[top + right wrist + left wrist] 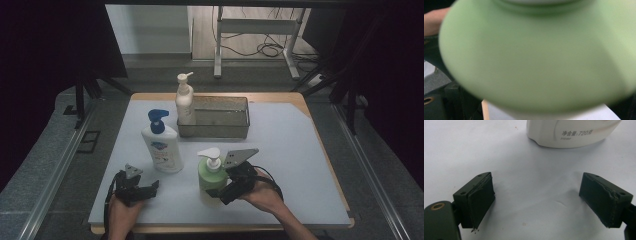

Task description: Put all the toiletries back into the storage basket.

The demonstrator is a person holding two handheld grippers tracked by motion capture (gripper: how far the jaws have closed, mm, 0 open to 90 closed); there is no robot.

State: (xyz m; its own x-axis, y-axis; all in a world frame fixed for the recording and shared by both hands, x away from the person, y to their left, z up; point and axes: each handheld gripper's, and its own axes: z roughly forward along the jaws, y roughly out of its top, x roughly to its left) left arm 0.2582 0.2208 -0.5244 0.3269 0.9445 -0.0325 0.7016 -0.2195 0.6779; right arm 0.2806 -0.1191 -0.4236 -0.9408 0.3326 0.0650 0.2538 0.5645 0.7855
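Clamped around the lower body of the green pump bottle [212, 176] by the right gripper [220, 194], jaws on either side of it at the near middle of the table [300, 150]; bottle upright, white pump head on top. Up close in the right gripper view, a blurred green bottle wall [536, 57] pressed right against the camera (jaw tips hidden behind it). Resting low at the near left, the left gripper [142, 190], jaws spread wide with bare table between the dark pads [481, 200]; nothing held. Just beyond those open jaws, the base of the white pump bottle with blue pump [571, 132], printed characters legible on it, apart from both pads.

Outward from there: that white bottle [162, 145] standing upright left of centre, near the green one but not touching it. Farther back, a slim cream lotion bottle [184, 100], upright, right against the left end of a clear rectangular bin [240, 122] (touching or just beside, hard to tell). Inside the bin, nothing to be made out. Between the green bottle and the bin, open table surface. Beyond the far edge, a white frame [250, 40] on the floor with cables.
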